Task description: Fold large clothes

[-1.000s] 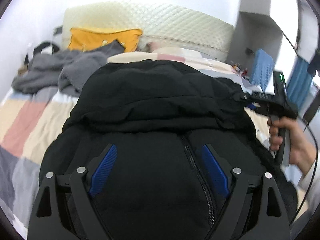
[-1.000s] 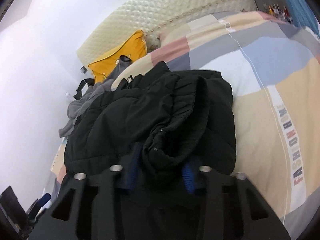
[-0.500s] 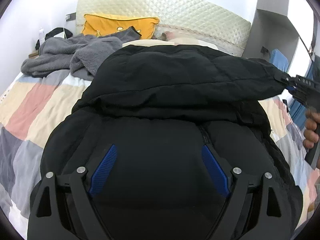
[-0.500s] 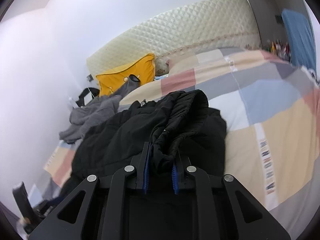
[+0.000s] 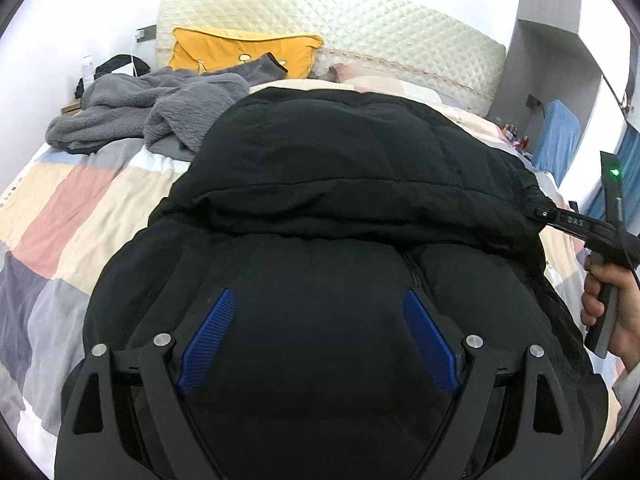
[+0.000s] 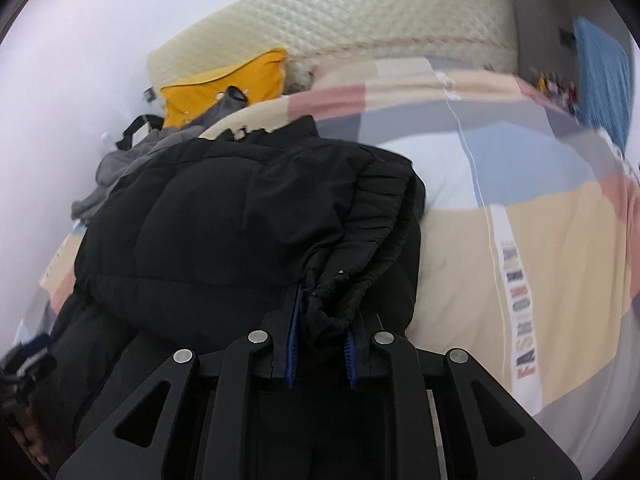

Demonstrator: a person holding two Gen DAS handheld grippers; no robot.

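Bedroom: quilted headboard (image 5: 360, 36), patchwork bedspread (image 6: 540, 208).

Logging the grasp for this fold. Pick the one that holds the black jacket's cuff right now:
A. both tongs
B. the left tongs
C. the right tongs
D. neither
C: the right tongs are closed on the elastic cuff of the black jacket, while the left tongs stand wide open above its front.

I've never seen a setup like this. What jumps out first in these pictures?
A big black puffer jacket fills the middle of both views, lying on a bed with a pastel patchwork quilt. The right gripper is clamped on a bunched edge of it, while the left gripper hangs wide open above the zipped front. Behind sit a bright yellow pillow and a heap of grey fleece.
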